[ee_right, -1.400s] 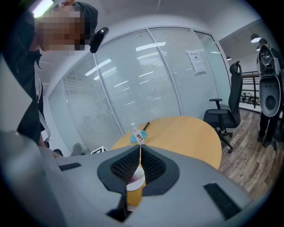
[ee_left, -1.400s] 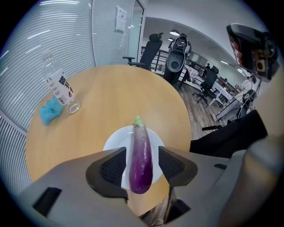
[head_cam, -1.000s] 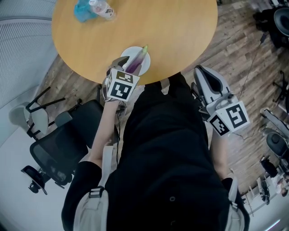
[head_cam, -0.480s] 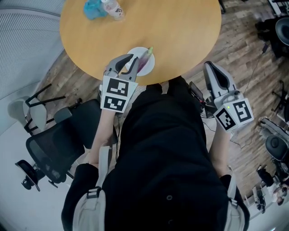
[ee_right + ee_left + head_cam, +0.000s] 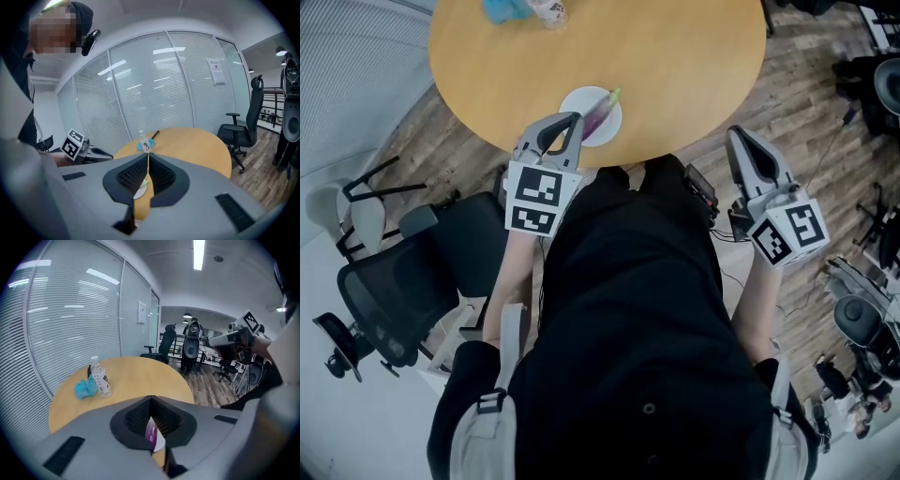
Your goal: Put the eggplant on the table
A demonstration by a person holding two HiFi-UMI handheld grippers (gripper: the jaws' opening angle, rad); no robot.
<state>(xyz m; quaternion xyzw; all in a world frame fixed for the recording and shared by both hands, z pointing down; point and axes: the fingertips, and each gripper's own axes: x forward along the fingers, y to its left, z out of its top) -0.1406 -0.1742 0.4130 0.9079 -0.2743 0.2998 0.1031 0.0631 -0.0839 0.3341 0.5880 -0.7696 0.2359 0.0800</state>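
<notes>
A purple eggplant (image 5: pixel 600 118) with a green stem lies on a white plate (image 5: pixel 578 102) near the round wooden table's (image 5: pixel 675 56) front edge. My left gripper (image 5: pixel 575 119) hovers just short of the plate, shut, with nothing in it. Through the gap behind its shut tips (image 5: pixel 151 399) in the left gripper view I see the eggplant (image 5: pixel 151 432) and the plate (image 5: pixel 160 443). My right gripper (image 5: pixel 737 134) hangs off the table's right side, shut and empty. Its tips (image 5: pixel 147 155) in the right gripper view frame the plate (image 5: pixel 139 192) and the left gripper (image 5: pixel 96 153).
A water bottle (image 5: pixel 100 378) and a blue cloth (image 5: pixel 86 388) sit at the table's far side. A black office chair (image 5: pixel 403 281) stands on the floor to my left. More chairs and equipment (image 5: pixel 862 309) stand on the wood floor to the right.
My left gripper has lifted off the plate, drawn back a little and closed its jaws. The eggplant stays on the plate. The right gripper has barely moved.
</notes>
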